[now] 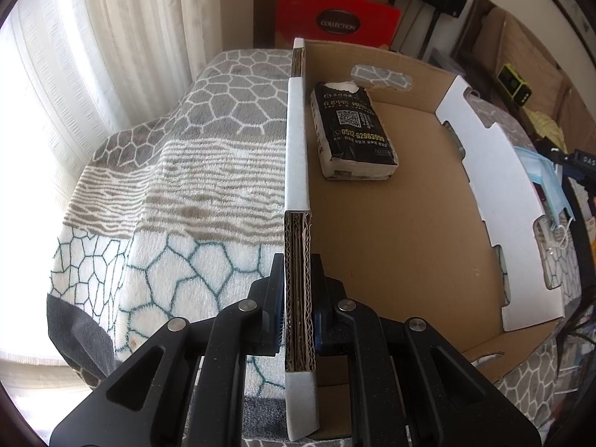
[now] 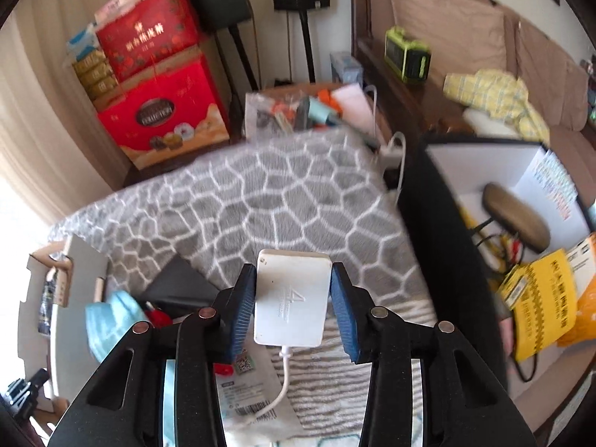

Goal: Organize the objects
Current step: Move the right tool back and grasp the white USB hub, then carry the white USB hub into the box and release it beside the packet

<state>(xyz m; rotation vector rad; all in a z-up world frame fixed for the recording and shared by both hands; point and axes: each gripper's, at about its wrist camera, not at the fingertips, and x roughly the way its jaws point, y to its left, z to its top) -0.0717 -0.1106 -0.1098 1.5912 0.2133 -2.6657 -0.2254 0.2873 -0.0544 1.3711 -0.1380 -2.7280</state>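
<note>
Left gripper point(image 1: 299, 305) clamps the cardboard box point(image 1: 391, 201) wall, steadying it; a tissue pack point(image 1: 352, 130) lies ahead inside. Right gripper point(image 2: 293, 298) grasps the white charger point(image 2: 292, 298), cable point(image 2: 279, 387) trailing below: carry it level, lifting the cable clear.

We read "0512-62963999" in yellow on the black tissue pack point(image 1: 354, 130), under a QR code and Chinese characters too small to make out. The red gift box point(image 1: 337, 18) carries an oval badge reading "COLLECTION". In the right wrist view, the white adapter point(image 2: 292, 298) shows a large grey "4" with tiny unreadable print below. The yellow packet point(image 2: 540, 309) bears black Chinese characters we cannot decipher.
</note>
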